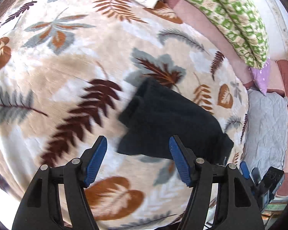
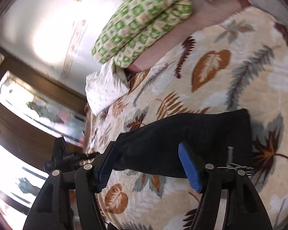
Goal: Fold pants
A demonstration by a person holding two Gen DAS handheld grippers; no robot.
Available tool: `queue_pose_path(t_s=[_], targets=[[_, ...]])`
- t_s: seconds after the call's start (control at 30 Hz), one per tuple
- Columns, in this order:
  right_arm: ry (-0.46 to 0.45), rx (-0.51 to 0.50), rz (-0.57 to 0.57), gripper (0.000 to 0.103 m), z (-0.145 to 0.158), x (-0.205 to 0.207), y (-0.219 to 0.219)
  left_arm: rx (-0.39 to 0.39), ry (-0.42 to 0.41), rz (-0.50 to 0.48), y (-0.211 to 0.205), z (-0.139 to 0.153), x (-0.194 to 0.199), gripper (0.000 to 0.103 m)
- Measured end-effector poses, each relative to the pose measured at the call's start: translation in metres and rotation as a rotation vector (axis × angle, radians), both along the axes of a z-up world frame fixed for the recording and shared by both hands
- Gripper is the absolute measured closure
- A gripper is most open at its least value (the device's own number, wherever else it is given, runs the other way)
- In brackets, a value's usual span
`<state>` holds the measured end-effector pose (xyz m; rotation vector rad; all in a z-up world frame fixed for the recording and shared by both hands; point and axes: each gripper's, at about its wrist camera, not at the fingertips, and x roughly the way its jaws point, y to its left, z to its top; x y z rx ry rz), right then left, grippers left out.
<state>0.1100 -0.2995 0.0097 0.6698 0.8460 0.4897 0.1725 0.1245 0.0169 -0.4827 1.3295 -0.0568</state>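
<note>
No writing or brand can be read on anything in view; a small pale tag (image 2: 230, 153) with string sits at the near right corner of the pants, too blurred to read.

In the left wrist view, the left gripper (image 1: 138, 149) hangs above the bed with its blue pads apart and nothing between them. The dark pants (image 1: 169, 122) lie folded into a compact bundle on the leaf-patterned blanket (image 1: 67, 67), just beyond the right pad. Wide bare blanket spreads to the left and far side. To the right the blanket ends at a pink sheet (image 1: 201, 28), where a green-and-cream quilt (image 1: 230, 15) and a purple cushion (image 1: 261, 74) lie.

In the right wrist view, the right gripper (image 2: 147, 164) also stands apart, its pads clear of the pants (image 2: 192, 140) lying just beyond them. Left of the bed edge are a dark wooden frame (image 2: 38, 88) and a bright wall (image 2: 48, 28).
</note>
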Motion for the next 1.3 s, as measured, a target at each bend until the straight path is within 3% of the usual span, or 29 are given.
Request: queue_pose_path(t_s=[0.13, 0.23, 0.37, 0.6, 0.8, 0.87, 0.93, 1.03, 1.13, 1.23, 1.3], targets=[[-0.030, -0.147, 0.120, 0.033, -0.003, -0.001, 0.077, 0.017, 0.051, -0.053, 0.014, -0.012, 0.012, 0.037], [-0.057, -0.341, 0.230, 0.033, -0.016, -0.003, 0.157, 0.022, 0.063, -0.082, 0.016, -0.015, 0.020, 0.037], [-0.119, -0.541, 0.328, 0.033, -0.036, -0.007, 0.239, -0.044, 0.071, -0.083, 0.025, -0.018, 0.032, 0.037], [-0.222, -0.833, 0.380, 0.030, -0.064, 0.001, 0.322, -0.085, 0.078, -0.098, 0.040, -0.027, 0.051, 0.037], [-0.159, -0.892, 0.358, 0.025, -0.093, 0.024, 0.339, -0.142, 0.096, -0.085, 0.052, -0.043, 0.064, 0.037], [-0.178, -0.861, 0.345, 0.032, -0.094, 0.027, 0.332, -0.172, 0.104, -0.094, 0.052, -0.048, 0.067, 0.037], [-0.180, -0.809, 0.314, 0.059, -0.092, 0.031, 0.319, -0.185, 0.108, -0.114, 0.048, -0.052, 0.070, 0.037], [-0.160, -0.727, 0.270, 0.081, -0.084, 0.037, 0.298, -0.243, 0.102, -0.143, 0.038, -0.058, 0.076, 0.037], [-0.140, -0.647, 0.247, 0.082, -0.080, 0.037, 0.279, -0.339, 0.091, -0.177, 0.030, -0.066, 0.084, 0.037], [-0.128, -0.629, 0.250, 0.081, -0.082, 0.036, 0.275, -0.430, 0.089, -0.193, 0.022, -0.072, 0.092, 0.037], [-0.128, -0.622, 0.255, 0.081, -0.082, 0.035, 0.276, -0.435, 0.091, -0.214, 0.014, -0.073, 0.096, 0.037]])
